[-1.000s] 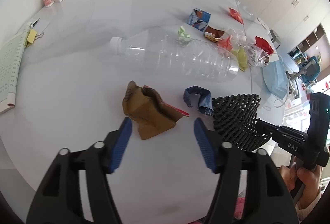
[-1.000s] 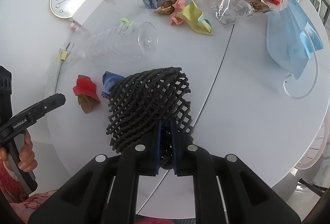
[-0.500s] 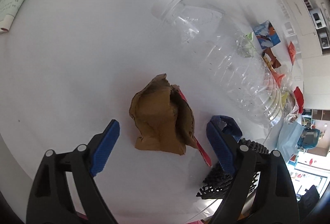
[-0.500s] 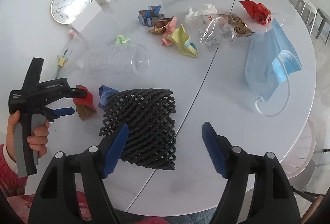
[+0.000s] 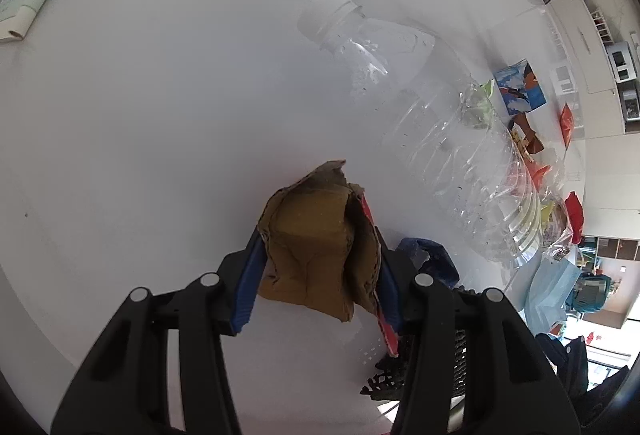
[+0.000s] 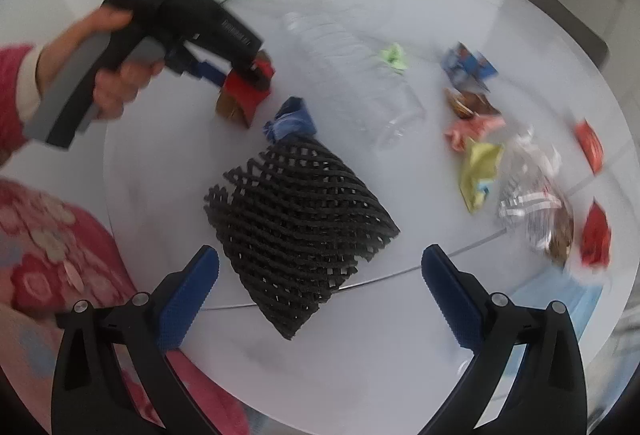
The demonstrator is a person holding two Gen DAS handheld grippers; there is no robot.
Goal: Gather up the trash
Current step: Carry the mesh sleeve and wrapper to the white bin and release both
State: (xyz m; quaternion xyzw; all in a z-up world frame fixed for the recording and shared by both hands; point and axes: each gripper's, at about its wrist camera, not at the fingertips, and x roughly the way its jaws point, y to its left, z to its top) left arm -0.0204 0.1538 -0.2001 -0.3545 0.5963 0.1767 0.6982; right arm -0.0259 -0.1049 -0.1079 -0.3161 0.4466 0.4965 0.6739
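The left gripper (image 5: 318, 271) is closing its jaws on the brown cardboard scrap (image 5: 316, 247), one blue pad pressing each side, and the scrap is sitting low on the white counter (image 5: 140, 115). The right gripper (image 6: 320, 299) is hanging with its jaws wide, holding nothing, just above the black foam net (image 6: 298, 231) which is lying flat on the counter. Beyond the net, a crumpled blue wrapper (image 6: 292, 121) is touching its far corner. Further away the clear plastic bottle (image 5: 436, 139) is lying on its side, and coloured wrappers (image 6: 480, 163) are lying scattered near its base.
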